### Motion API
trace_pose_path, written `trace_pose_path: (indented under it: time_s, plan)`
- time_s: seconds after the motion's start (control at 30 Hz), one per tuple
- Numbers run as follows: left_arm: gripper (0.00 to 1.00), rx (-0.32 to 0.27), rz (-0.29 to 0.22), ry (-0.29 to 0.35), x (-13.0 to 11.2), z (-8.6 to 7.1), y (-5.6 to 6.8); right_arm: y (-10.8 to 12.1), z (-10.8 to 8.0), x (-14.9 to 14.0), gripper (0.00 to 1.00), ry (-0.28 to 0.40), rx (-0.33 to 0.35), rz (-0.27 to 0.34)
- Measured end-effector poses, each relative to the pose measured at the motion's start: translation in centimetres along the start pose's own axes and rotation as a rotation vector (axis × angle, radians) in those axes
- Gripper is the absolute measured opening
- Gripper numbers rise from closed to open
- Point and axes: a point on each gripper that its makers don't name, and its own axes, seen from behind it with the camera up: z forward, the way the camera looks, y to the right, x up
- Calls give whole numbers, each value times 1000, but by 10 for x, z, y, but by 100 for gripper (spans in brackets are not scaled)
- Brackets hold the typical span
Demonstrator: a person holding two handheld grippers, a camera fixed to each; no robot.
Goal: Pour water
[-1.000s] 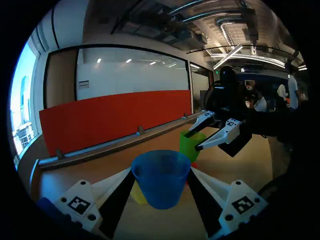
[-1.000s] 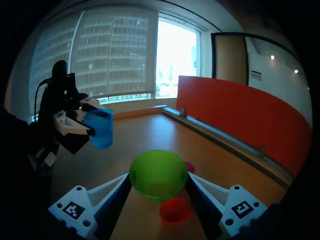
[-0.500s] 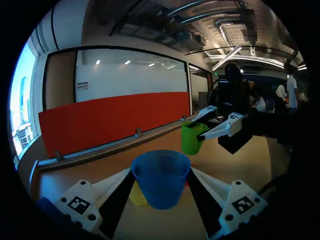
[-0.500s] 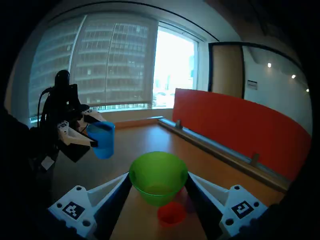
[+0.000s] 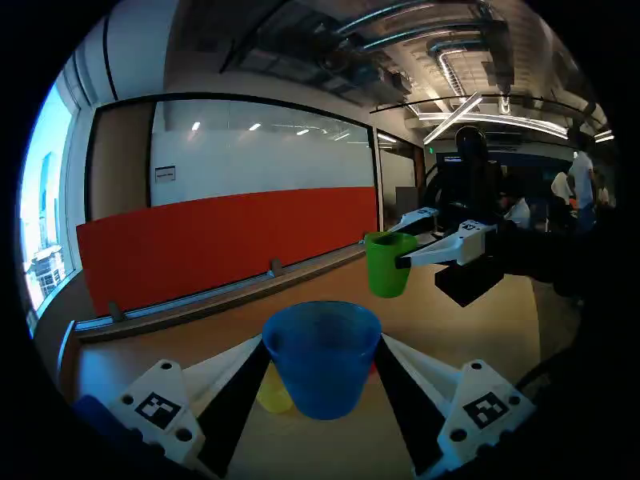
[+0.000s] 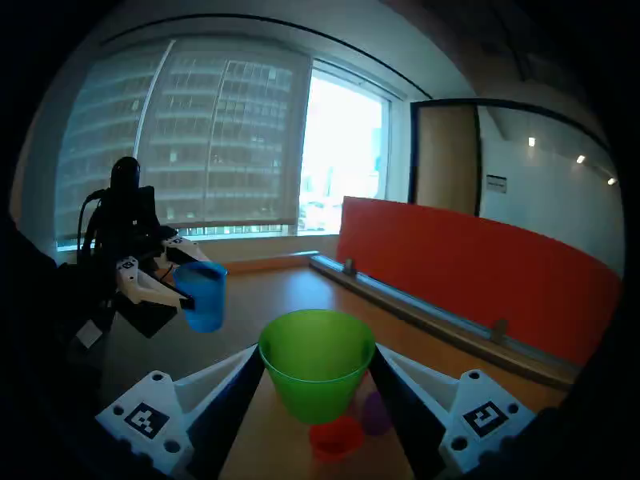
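The left gripper (image 5: pixel 322 356) is clamped on an upright blue cup (image 5: pixel 322 376) above a wooden table (image 5: pixel 424 328), with a yellow cup (image 5: pixel 274 394) at the blue cup's 7 o'clock. The right gripper (image 6: pixel 317 364) grips an upright green cup (image 6: pixel 317 384), seen at 2 o'clock in the left gripper view; a red cup (image 6: pixel 336 438) and a purple cup (image 6: pixel 374 412) sit on the table beneath it

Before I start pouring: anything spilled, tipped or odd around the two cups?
Nothing stands out. The blue cup sits upright in the left tool, the green cup upright in the right tool, and the table looks dry.
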Motion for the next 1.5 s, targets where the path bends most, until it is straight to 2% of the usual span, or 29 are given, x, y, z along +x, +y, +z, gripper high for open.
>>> trace_pose_path:
  time_s: [0.6, 1.07, 1.5]
  plan:
    - [87, -10, -6, 14, 7, 6, 4, 4, -8, 11, 93, 79, -18, 3]
    - [87, -25, -5, 13, 7, 9, 8, 2, -10, 21, 92, 104, -10, 6]
    - [87, -33, 9, 23, 11, 12, 10, -3, -12, 18, 92, 93, 9, 15]
